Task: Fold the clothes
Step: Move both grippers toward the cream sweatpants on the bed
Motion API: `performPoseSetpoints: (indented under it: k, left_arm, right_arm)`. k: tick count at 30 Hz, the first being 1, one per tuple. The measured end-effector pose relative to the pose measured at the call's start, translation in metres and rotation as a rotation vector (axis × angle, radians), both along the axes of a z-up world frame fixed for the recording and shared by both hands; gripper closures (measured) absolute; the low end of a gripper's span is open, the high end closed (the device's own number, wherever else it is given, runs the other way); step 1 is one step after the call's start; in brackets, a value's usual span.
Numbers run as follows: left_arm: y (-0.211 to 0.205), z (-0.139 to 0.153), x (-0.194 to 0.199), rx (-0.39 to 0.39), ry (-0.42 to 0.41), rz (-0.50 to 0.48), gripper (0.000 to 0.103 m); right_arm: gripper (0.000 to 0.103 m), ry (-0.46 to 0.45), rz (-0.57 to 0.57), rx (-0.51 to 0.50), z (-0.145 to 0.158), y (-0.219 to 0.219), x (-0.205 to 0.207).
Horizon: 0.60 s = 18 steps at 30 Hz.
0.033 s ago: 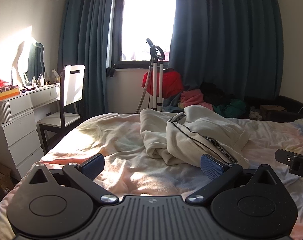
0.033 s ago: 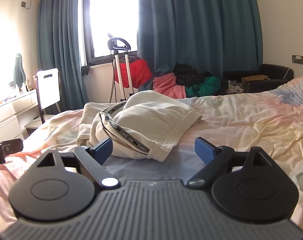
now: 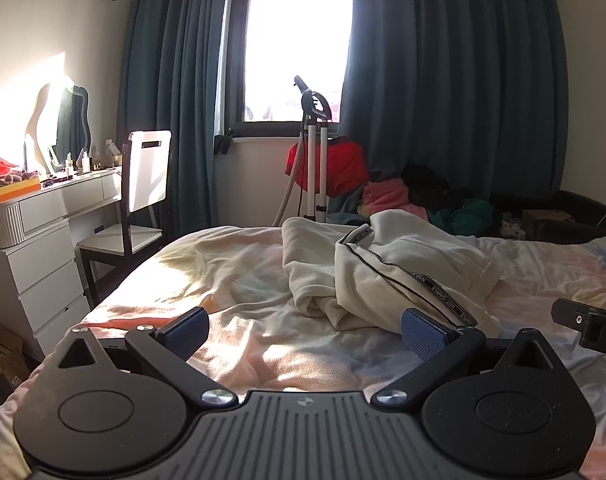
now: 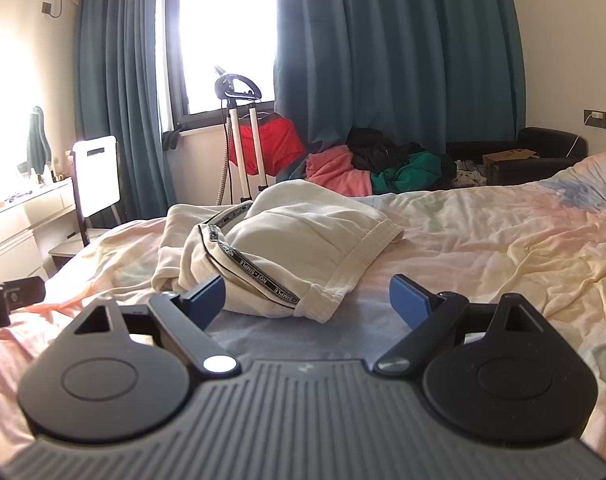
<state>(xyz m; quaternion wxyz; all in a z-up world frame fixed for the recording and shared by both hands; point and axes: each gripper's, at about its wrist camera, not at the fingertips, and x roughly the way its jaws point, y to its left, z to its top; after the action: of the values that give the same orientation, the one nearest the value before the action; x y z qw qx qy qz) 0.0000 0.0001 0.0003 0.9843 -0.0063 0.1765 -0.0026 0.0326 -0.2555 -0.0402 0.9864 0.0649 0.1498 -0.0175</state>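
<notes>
Jaws wide on left gripper (image 3: 305, 330) and right gripper (image 4: 307, 298), both empty, cream garment (image 4: 299, 246) crumpled ahead

Daylight is pouring in through the window (image 3: 299, 40), which is blowing out to pure white in both views. It is striking the wall (image 3: 31, 72) above the dresser, glaring there, and is laying warm patches across the bed (image 3: 207, 276) along its left edge. The curtains (image 3: 455, 80) are staying dark. The cream garment (image 4: 303, 248) is casting a soft shadow at the bed's near edge. Fisheye distortion is bending the edges and blackening the corners; focus is holding fairly sharp throughout.
</notes>
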Motion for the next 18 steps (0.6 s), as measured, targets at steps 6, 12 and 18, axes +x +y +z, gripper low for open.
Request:
performPoseSetpoints:
  k: [6,12,18]
  left_arm:
    - [0.0003,0.0015,-0.0026,0.010,-0.013,0.017,0.000]
    - [0.0001,-0.0027,-0.0005,0.039,-0.015,0.024,0.000]
    - [0.0001,-0.0058,0.0017,0.038,-0.002,0.020,0.000]
  right_arm:
    - [0.012,-0.003,0.005,-0.005,0.0005,0.0019,-0.0022]
    - [0.012,0.000,-0.002,-0.006,-0.0063,0.0047,0.0011]
    - [0.012,0.010,-0.026,0.004,-0.0078,0.0054,0.0061]
